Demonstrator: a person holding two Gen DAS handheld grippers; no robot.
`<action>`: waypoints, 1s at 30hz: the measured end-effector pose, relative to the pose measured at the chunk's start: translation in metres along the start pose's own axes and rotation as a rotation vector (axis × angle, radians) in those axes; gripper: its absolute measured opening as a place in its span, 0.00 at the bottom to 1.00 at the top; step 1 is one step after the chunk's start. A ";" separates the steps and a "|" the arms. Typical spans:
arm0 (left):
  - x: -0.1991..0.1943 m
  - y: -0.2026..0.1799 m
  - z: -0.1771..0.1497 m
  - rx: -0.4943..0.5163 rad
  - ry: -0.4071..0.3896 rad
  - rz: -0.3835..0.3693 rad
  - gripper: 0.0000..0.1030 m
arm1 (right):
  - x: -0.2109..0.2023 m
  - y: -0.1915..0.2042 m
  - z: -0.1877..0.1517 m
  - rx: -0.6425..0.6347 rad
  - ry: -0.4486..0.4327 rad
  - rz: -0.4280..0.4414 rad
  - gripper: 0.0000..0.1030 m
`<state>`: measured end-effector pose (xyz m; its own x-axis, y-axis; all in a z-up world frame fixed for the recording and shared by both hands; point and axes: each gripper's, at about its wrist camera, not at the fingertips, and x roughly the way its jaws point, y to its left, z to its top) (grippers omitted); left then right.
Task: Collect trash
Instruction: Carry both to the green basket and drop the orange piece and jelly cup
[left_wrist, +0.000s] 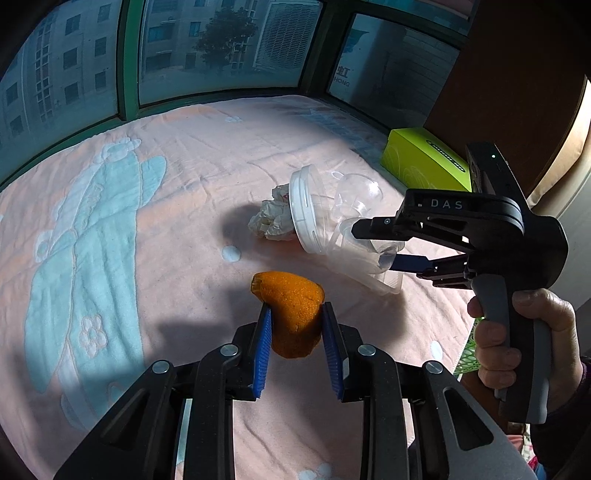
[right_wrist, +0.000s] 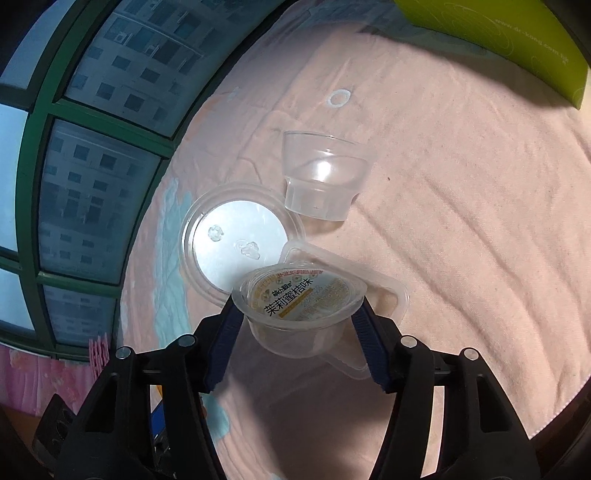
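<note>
Collecting trash on a pink bedspread (left_wrist: 207, 177), both grippers loaded. Nearest the lens in the left wrist view, the left gripper (left_wrist: 296, 325) pinches a piece of orange peel (left_wrist: 291, 310) between its blue pads, jaws pressed on its sides, peel's long axis running up and away from the fingers, clear of the cloth as far as the view shows. In the right wrist view the right gripper (right_wrist: 297, 317) clamps a small clear jelly cup (right_wrist: 295, 306) by its rim, printed foil lid facing the camera, jaws closed on it from L and R.

Just beyond that cup lies a flat clear plastic tray (right_wrist: 388, 291), partly under it, then a round clear lid (right_wrist: 229, 240) (droplets on its inner face) and, farther on, an empty clear cup (right_wrist: 317, 184) on its side. A crumpled tissue (left_wrist: 271, 218) sits behind the lid in the left view. Far right, a lime-green box (left_wrist: 424, 158) by the window.

Loose trash lies straight ahead of the right jaws, so the right hand is nearer; both grippers prob. need emptying first.
</note>
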<state>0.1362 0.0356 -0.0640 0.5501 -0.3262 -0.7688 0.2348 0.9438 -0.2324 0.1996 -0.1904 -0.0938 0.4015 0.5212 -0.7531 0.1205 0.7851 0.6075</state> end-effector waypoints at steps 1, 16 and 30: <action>0.000 -0.001 0.000 0.001 0.000 0.001 0.25 | -0.002 0.000 -0.001 -0.010 -0.006 -0.001 0.58; -0.007 -0.049 0.010 0.078 -0.008 -0.063 0.25 | -0.091 -0.021 -0.027 -0.097 -0.188 0.045 0.58; 0.022 -0.175 0.022 0.245 0.036 -0.214 0.25 | -0.199 -0.173 -0.057 0.030 -0.371 -0.192 0.58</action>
<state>0.1243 -0.1380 -0.0270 0.4397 -0.5093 -0.7398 0.5299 0.8122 -0.2442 0.0476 -0.4108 -0.0634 0.6686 0.2060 -0.7145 0.2493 0.8431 0.4764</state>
